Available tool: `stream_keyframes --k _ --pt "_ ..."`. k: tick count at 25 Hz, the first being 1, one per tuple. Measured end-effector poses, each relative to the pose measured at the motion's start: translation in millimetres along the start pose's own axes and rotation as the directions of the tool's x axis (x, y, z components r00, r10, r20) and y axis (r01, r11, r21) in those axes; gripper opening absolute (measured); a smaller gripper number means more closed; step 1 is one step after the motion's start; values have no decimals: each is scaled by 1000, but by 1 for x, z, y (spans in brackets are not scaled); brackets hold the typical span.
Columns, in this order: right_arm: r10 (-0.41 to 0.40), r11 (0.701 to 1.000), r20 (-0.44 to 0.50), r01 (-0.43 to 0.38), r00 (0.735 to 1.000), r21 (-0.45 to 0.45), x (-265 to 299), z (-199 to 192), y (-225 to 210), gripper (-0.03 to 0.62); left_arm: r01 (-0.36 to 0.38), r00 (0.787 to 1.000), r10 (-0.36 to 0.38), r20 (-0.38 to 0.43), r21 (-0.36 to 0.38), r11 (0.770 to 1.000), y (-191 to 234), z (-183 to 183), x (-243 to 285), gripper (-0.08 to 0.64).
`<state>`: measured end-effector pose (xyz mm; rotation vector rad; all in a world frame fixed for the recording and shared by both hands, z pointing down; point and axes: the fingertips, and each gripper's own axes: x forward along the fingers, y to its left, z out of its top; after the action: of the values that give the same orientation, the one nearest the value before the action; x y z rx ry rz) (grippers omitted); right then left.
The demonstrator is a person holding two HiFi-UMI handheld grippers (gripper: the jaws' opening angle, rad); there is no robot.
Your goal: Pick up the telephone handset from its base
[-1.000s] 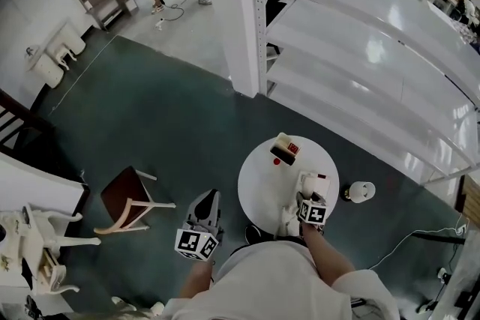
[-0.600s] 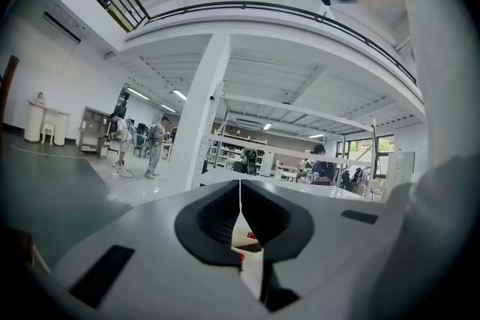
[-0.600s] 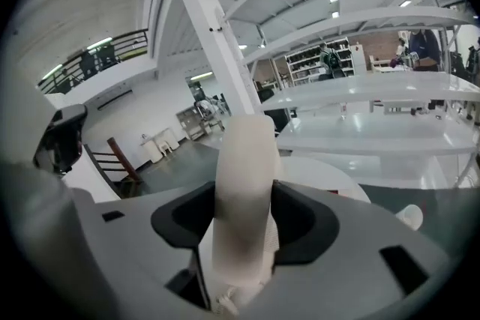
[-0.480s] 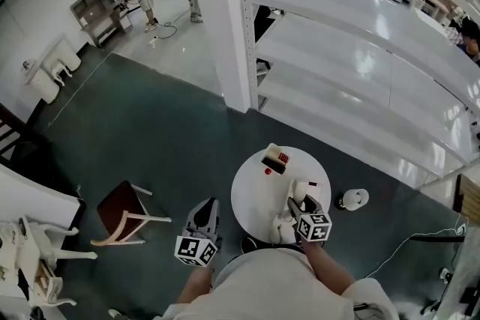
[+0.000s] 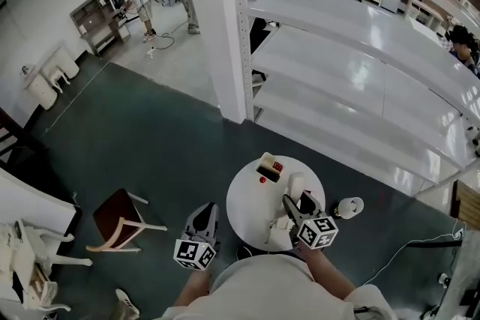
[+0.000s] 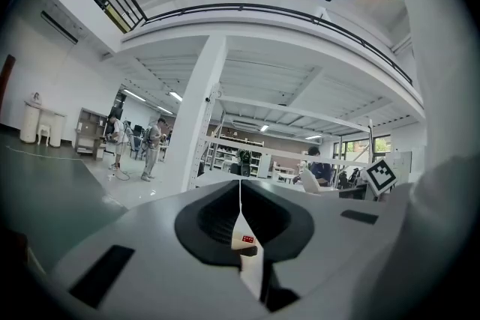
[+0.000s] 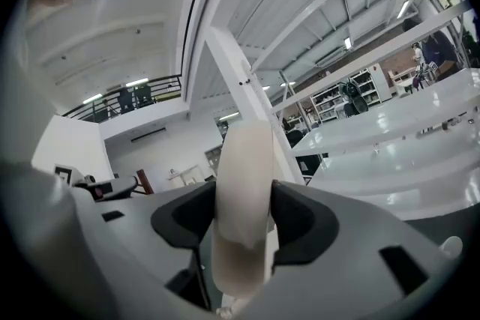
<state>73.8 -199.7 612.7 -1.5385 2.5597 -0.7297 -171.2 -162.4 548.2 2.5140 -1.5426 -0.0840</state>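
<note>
Right gripper view: the right gripper (image 7: pixel 241 221) is clamped on the cream telephone handset (image 7: pixel 241 161), which stands upright between its jaws. In the head view the handset is above the round white table (image 5: pixel 244 198), over a white unit (image 5: pixel 278 234) that appears to be the base. The left gripper (image 5: pixel 204 219), jaws pressed together on nothing, hangs beside the table's left edge. The lift step looks nearly complete; the next move calls for a steady grip and slack for any cord, which cannot be made out.

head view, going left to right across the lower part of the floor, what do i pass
wooden chair → left gripper → round white table → small white object on the floor
</note>
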Motion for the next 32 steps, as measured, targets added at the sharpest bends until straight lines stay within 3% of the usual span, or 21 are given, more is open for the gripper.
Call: stream_keyframes --k 15,32 --pt "108 994 173 -111 979 4 -7 82 21 232 -13 1000 12 9 8 1000 -5 2 -5 21" --pt "119 991 208 -128 971 28 -11 91 24 232 -32 999 32 16 9 999 -6 1 -10 21"
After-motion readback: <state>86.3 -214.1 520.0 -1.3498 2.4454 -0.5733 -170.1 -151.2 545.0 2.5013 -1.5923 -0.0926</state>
